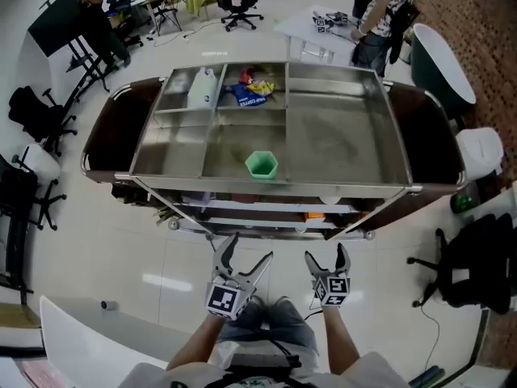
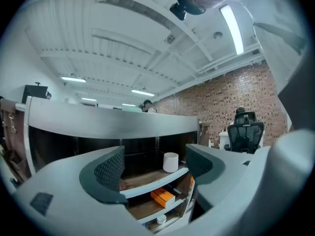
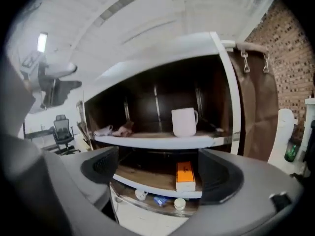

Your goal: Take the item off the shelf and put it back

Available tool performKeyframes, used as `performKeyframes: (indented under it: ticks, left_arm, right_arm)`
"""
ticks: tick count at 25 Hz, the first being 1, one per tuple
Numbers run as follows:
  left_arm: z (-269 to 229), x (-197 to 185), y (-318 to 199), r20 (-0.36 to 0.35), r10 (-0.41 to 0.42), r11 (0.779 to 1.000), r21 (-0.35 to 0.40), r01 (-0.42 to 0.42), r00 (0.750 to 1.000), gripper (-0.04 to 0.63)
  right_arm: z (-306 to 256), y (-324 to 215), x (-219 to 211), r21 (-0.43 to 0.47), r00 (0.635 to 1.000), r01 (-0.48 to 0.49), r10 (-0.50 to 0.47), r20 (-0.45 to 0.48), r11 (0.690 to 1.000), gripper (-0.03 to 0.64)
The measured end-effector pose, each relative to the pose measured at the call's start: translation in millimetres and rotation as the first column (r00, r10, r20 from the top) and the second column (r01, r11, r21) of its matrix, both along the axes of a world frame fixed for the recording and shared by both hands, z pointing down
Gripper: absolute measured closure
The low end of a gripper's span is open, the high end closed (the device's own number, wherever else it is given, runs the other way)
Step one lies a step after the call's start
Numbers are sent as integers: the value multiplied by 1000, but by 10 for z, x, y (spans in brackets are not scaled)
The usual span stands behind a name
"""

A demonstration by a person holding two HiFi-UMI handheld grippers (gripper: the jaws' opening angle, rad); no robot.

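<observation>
Low in the head view, the left gripper (image 1: 246,251) and right gripper (image 1: 327,255) hang wide open and empty before a steel-topped cart (image 1: 266,187), while the likely target, a white ceramic mug (image 3: 184,122), stands upright on the upper inner shelf (image 3: 162,141) at the centre of the right gripper view, so approach level and straddle its body, clear of the handle.

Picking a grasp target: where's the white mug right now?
In the right gripper view the white mug stands upright on the upper shelf, right of centre, above the orange box one shelf down.
</observation>
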State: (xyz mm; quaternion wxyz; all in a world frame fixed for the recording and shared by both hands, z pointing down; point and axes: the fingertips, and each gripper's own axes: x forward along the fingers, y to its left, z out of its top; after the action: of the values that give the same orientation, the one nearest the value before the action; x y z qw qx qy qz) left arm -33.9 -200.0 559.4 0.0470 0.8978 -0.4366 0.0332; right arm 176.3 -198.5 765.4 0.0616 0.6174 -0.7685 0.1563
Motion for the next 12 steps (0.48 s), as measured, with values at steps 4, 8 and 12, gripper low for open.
performKeyframes:
  ticks: [4, 8, 12]
  left_arm:
    - [-362, -219, 144, 19, -33, 997, 77, 31, 999, 221]
    - [-730, -348, 362, -12, -70, 994, 83, 71, 997, 228]
    - [-937, -355, 483, -4, -63, 987, 147, 63, 998, 233]
  right_arm:
    - [-1246, 386, -99, 109, 999, 1, -6, 43, 994, 84]
    - [-2117, 570, -275, 227, 996, 37, -56, 75, 973, 84]
    - [-2768, 612, -334, 356, 995, 74, -95, 42, 931, 84]
